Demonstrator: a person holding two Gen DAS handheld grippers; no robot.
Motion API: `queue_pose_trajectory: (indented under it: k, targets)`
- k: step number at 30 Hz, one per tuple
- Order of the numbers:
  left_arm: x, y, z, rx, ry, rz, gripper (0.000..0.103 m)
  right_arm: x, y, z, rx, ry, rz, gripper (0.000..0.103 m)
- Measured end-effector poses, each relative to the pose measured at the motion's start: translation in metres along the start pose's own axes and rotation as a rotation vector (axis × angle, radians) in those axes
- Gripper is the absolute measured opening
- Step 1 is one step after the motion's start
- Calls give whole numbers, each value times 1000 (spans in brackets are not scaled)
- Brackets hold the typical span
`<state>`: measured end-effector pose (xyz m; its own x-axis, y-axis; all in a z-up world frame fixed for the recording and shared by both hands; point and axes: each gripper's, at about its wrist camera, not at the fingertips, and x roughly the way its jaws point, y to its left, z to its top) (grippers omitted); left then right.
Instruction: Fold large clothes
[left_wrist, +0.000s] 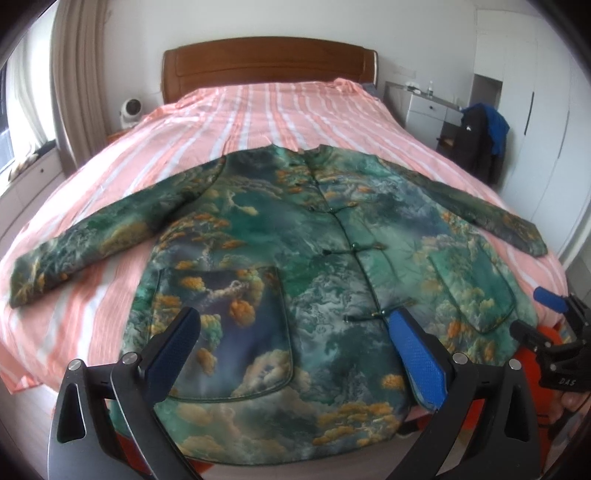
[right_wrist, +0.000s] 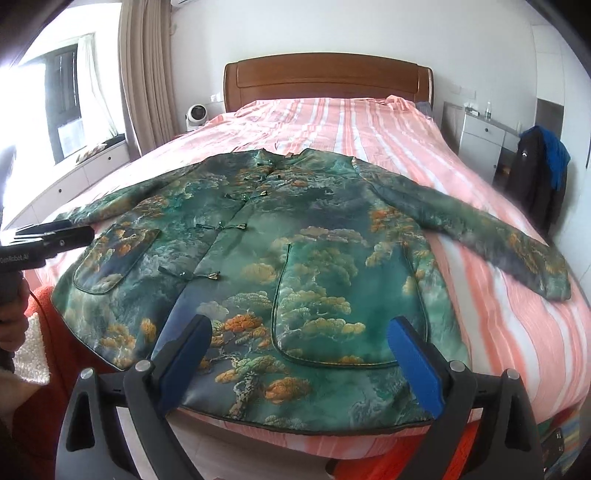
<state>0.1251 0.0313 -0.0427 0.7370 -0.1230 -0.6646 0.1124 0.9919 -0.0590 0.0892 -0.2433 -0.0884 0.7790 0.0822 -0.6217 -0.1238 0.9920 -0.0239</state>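
A large green jacket (left_wrist: 288, 236) with orange and cloud patterns lies flat and face up on the bed, buttoned, both sleeves spread out; it also shows in the right wrist view (right_wrist: 295, 236). My left gripper (left_wrist: 295, 332) is open and empty, hovering above the jacket's lower hem near the left pocket. My right gripper (right_wrist: 299, 343) is open and empty, above the hem near the right pocket. The right gripper also shows at the right edge of the left wrist view (left_wrist: 554, 325), and the left gripper's body shows at the left edge of the right wrist view (right_wrist: 44, 240).
The bed (left_wrist: 258, 107) has a pink striped sheet and a wooden headboard (left_wrist: 269, 66). A white nightstand (left_wrist: 432, 107) and a chair with dark and blue clothes (left_wrist: 480, 140) stand to the right. A small white fan (left_wrist: 129, 110) and a window ledge are to the left.
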Motion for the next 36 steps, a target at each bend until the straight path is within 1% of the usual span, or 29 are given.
queue_pose_trajectory:
  k: [4,10,17,24,36]
  targets:
    - [-2,4,2,-19,-17,-5,102,0,-2,0,8,-5,-12,95]
    - [-1,10,1,-56,-9,-26,102,1,-4,-1,16,-3,-21,95]
    - [-3,13,2,-60,-21,-9,102,0,-7,-2,32,-8,-22,95]
    - [2,17,-1,-69,0,13,102,2,-8,-2,42,-3,-23,95]
    - [5,24,-1,-85,8,38,102,5,-12,-1,79,10,-15,95]
